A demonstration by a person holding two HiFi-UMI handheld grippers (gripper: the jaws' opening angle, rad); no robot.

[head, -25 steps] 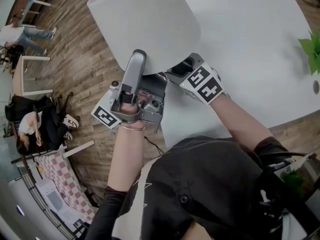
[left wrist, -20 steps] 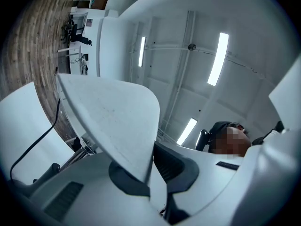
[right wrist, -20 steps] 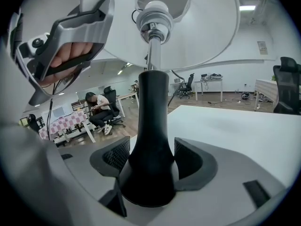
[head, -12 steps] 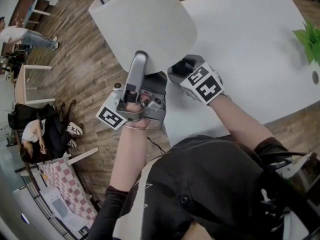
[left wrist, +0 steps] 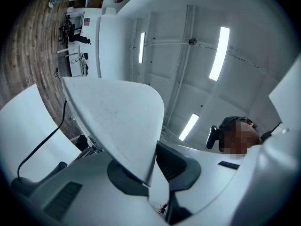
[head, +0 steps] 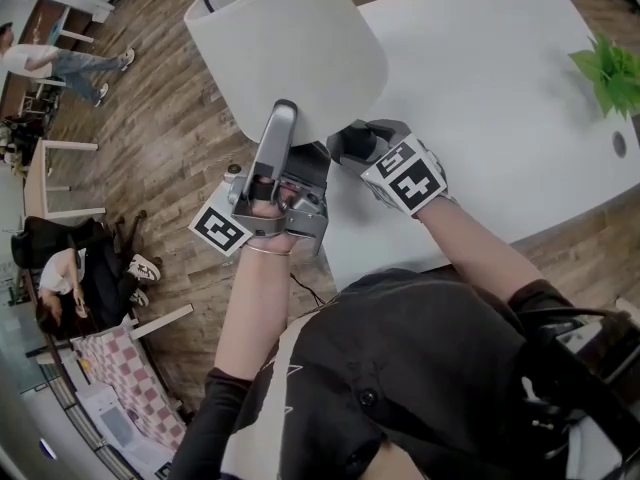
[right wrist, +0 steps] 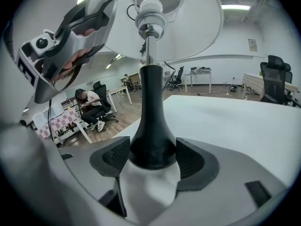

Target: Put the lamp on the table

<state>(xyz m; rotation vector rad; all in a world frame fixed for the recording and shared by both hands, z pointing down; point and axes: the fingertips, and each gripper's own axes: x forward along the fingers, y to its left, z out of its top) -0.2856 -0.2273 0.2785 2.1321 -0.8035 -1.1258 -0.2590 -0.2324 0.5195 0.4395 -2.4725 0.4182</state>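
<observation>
The lamp has a wide white shade (head: 290, 48) on a black stem (right wrist: 151, 121) with a chrome neck. It stands tilted at the near left corner of the white table (head: 500, 98). My left gripper (head: 282, 118) reaches up to the shade's lower rim. In the left gripper view the rim (left wrist: 117, 121) lies between the jaws, which are opening, with a gap beside one pad. My right gripper (right wrist: 153, 161) is shut on the flared black foot of the stem, a pad pressing each side. In the head view that right gripper (head: 350, 140) sits just under the shade.
A green plant (head: 605, 68) stands at the table's far right. Wooden floor lies to the left, with a seated person (head: 60, 278), a checkered cloth (head: 110, 368) and small white tables. Office chairs (right wrist: 275, 76) stand beyond the table. A black cable (left wrist: 47, 140) hangs nearby.
The lamp and both grippers stay almost where they were. The right gripper has edged slightly up and left, and the head camera has shifted a little.
</observation>
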